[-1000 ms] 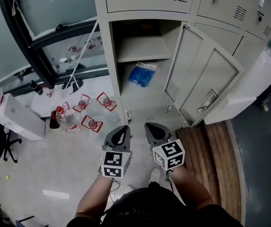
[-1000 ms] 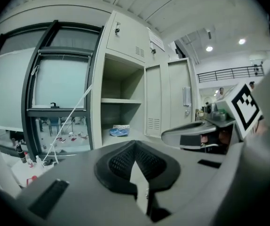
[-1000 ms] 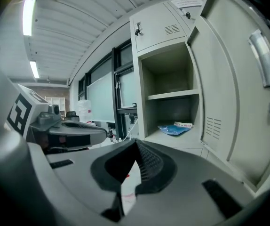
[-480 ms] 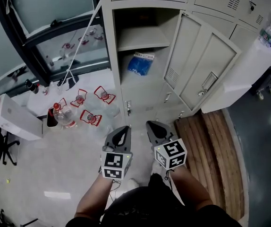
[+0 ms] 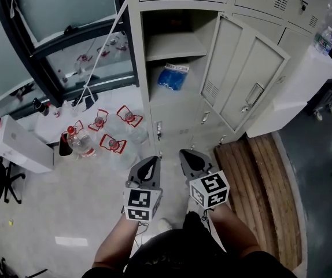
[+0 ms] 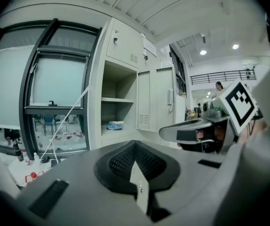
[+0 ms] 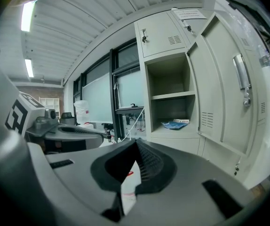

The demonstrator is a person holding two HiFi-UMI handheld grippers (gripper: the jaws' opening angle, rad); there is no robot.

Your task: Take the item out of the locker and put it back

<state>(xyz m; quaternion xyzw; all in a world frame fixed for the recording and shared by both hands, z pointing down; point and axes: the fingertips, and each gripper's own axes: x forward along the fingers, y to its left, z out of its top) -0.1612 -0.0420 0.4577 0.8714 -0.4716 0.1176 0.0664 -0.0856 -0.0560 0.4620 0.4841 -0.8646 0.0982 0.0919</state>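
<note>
Both closed and empty, the left gripper [image 5: 153, 160] and the right gripper [image 5: 185, 154] are well apart from the blue plastic bag [image 5: 172, 76] lying in the open grey metal locker [image 5: 136, 51]: before taking or after return.

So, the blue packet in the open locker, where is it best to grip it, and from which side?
Probably its near edge, coming in level from the front. The blue packet lies flat under the shelf, so the way from above is blocked, and the open door stands at its right.
</note>
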